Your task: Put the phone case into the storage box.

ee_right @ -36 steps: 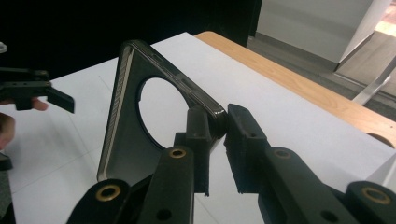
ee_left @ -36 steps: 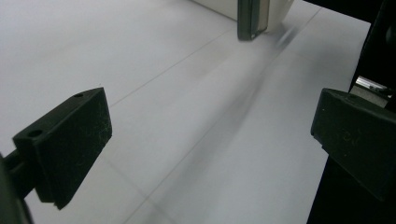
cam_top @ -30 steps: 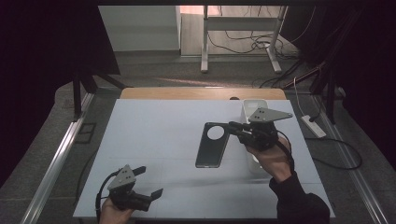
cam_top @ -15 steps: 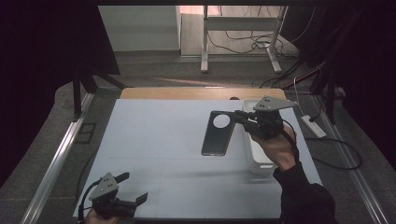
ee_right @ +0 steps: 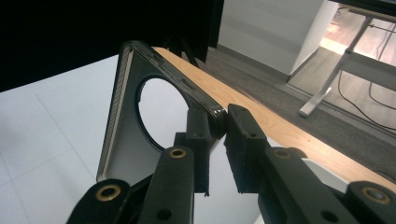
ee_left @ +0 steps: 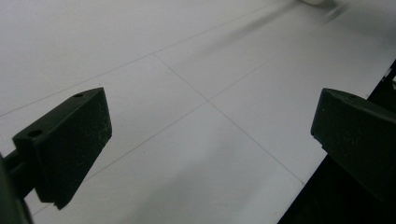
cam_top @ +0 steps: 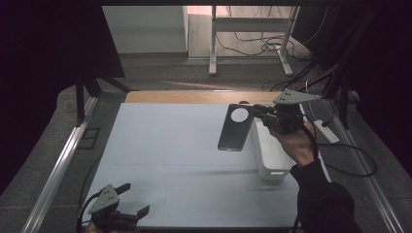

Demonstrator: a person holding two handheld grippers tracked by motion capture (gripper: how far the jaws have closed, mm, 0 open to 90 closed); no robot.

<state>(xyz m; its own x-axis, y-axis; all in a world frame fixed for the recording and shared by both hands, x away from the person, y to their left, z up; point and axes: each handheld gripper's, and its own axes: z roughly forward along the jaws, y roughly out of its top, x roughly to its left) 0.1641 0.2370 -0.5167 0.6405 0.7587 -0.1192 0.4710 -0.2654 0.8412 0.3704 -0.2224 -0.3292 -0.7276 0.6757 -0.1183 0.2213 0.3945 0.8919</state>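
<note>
A dark phone case (cam_top: 236, 128) with a round camera hole hangs in the air over the white mat (cam_top: 175, 145), its hole end uppermost. My right gripper (cam_top: 256, 112) is shut on its upper right edge. In the right gripper view the two jaws pinch the rim of the case (ee_right: 126, 121) at my right gripper (ee_right: 222, 122). My left gripper (cam_top: 137, 198) sits low at the mat's near left corner, open. Its pads (ee_left: 70, 140) stand wide apart above the bare mat (ee_left: 201, 70), with nothing between them.
A white rectangular box (cam_top: 272, 155) stands on the right side of the mat, under the right hand. A wooden strip (cam_top: 194, 97) runs along the far edge of the mat, and metal rails (cam_top: 58, 165) flank the table. A power strip (cam_top: 326, 131) lies at the right.
The right gripper has carried the phone case upward and toward the far right. The left gripper has drawn back toward the near edge of the mat, still open.
</note>
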